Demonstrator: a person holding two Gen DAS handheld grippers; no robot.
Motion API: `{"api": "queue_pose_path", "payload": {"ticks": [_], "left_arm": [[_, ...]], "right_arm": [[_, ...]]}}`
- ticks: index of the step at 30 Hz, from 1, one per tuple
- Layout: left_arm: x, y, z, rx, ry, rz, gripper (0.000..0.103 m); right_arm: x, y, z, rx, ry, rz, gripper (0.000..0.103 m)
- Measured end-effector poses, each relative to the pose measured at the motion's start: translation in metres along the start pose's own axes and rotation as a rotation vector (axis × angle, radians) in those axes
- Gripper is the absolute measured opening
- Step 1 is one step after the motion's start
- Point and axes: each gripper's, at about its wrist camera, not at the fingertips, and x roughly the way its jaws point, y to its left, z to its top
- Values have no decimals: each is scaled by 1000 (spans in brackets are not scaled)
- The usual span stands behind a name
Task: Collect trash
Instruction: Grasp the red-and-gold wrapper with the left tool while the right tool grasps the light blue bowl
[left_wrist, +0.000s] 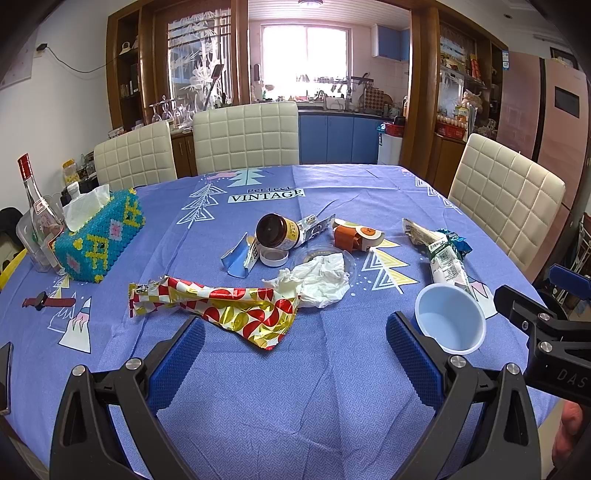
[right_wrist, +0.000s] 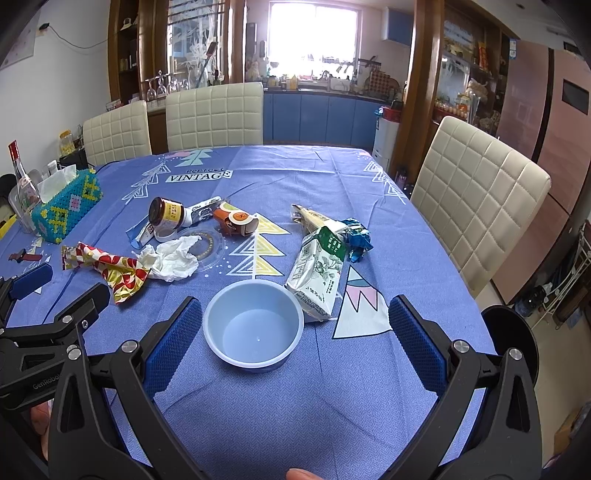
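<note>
Trash lies on the blue tablecloth (left_wrist: 295, 387): a red-and-gold wrapper (left_wrist: 229, 308), a crumpled white tissue (left_wrist: 317, 278) on a clear lid, a tipped brown jar (left_wrist: 275, 230), an orange carton (left_wrist: 356, 236), a green-white packet (left_wrist: 445, 260) and an empty white cup (left_wrist: 450, 317). My left gripper (left_wrist: 295, 350) is open, just short of the wrapper. My right gripper (right_wrist: 295, 332) is open above the table, with the cup (right_wrist: 255, 326) between its fingers (right_wrist: 173, 339), nearer the left one. The packet (right_wrist: 319, 275) lies beyond it.
A beaded tissue box (left_wrist: 99, 236), a glass bottle (left_wrist: 37, 206) and a red watch (left_wrist: 48, 302) sit at the table's left. Cream chairs (left_wrist: 245, 138) stand at the far side and right (right_wrist: 476, 206). The right gripper shows at the left view's right edge (left_wrist: 543, 332).
</note>
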Motion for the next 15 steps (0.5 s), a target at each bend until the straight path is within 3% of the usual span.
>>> {"api": "queue_pose_path", "payload": {"ticks": [6,15], "left_arm": [[7,-1,0,-6,15,-5,96],[28,24,-5,-54,71,23,96]], "right_arm": [[4,-1,1,8,19,8,100],[42,1,-15,13,133,64,100]]}}
